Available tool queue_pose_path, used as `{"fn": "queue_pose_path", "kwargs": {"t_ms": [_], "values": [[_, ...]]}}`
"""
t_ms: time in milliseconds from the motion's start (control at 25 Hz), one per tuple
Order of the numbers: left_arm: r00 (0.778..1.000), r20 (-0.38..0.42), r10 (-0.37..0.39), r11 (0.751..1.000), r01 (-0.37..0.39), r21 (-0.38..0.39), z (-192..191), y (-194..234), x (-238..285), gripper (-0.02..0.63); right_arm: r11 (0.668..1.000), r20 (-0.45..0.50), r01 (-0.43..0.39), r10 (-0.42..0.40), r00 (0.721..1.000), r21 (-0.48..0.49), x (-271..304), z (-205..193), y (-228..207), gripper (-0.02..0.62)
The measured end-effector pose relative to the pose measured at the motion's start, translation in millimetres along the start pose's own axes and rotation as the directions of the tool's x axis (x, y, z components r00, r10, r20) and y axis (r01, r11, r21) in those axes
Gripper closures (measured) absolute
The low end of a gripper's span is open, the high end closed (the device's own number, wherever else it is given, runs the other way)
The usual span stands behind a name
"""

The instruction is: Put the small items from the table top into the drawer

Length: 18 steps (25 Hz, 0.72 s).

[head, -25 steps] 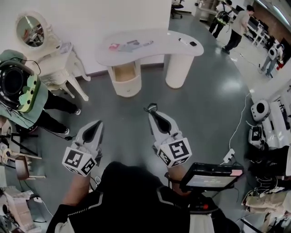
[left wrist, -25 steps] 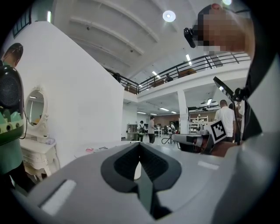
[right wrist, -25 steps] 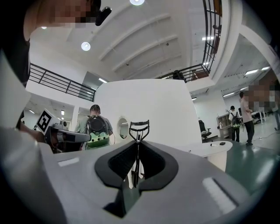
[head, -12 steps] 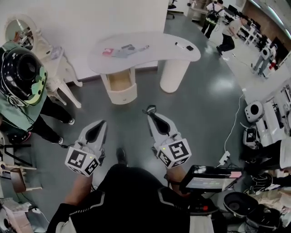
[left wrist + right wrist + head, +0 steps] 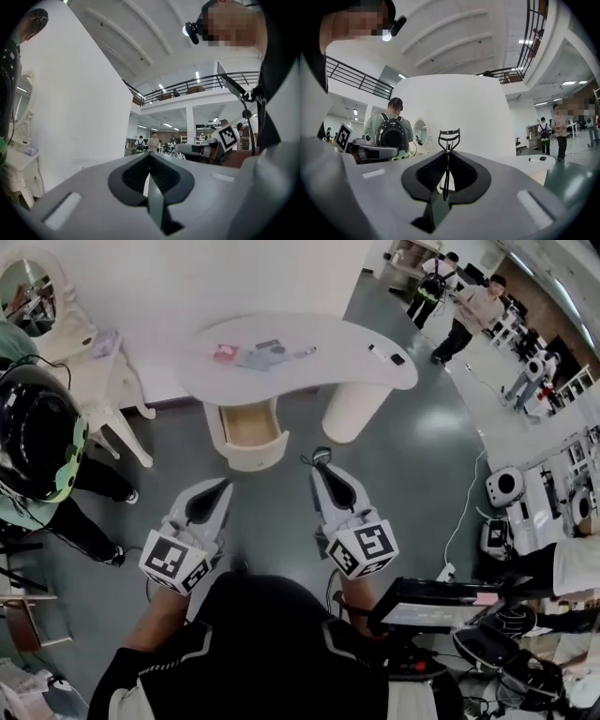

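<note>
The right hand-held gripper (image 5: 446, 159) is clamped on an eyelash curler (image 5: 449, 136); the left hand-held gripper (image 5: 150, 158) is pressed together, empty. The drawer (image 5: 247, 427) sits open under the bench (image 5: 328, 343) ahead.

Bystander (image 5: 37, 442) near oval mirror (image 5: 26, 292)

- The shells of the left hand-held gripper (image 5: 150, 155) and the right hand-held gripper (image 5: 447, 157) are seen as smooth, matt, pale grey plastic.
- The pads (image 5: 164, 176) are dark and finely ribbed, rubber-like.
- The eyelash curler (image 5: 448, 137), clamped in the right one, is made of thin dark metal.
- The desk (image 5: 328, 348) is finished smooth and off-white, with a low sheen.
- The drawer (image 5: 248, 426) is lined in a light wood tone.
- The floor (image 5: 412, 456) is grey and polished; light is reflected on it.
</note>
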<state>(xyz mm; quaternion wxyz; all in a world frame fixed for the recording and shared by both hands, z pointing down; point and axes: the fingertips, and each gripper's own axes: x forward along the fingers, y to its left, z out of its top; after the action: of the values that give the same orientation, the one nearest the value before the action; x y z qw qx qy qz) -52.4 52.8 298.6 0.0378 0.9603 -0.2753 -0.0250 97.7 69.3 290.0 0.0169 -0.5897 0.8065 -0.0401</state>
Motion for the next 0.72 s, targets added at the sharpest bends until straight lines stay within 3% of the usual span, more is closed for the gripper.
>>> {"fn": "queue_pose_path", "kwargs": {"t_ms": [400, 720], "values": [[1.0, -0.007, -0.011, 0.999, 0.01, -0.052, -13.7, 81.4, 10.5, 0.606, 0.999, -0.039, 0.018, -0.019, 0.999, -0.03, 77.8, -3.0, 5.3, 0.568], [1.0, -0.018, -0.006, 0.999, 0.005, -0.032, -16.1, 112.9, 58.9, 0.606, 1.0, -0.037, 0.005, -0.006, 0.999, -0.018, 121.3, -10.4, -32.3, 0.568]]}}
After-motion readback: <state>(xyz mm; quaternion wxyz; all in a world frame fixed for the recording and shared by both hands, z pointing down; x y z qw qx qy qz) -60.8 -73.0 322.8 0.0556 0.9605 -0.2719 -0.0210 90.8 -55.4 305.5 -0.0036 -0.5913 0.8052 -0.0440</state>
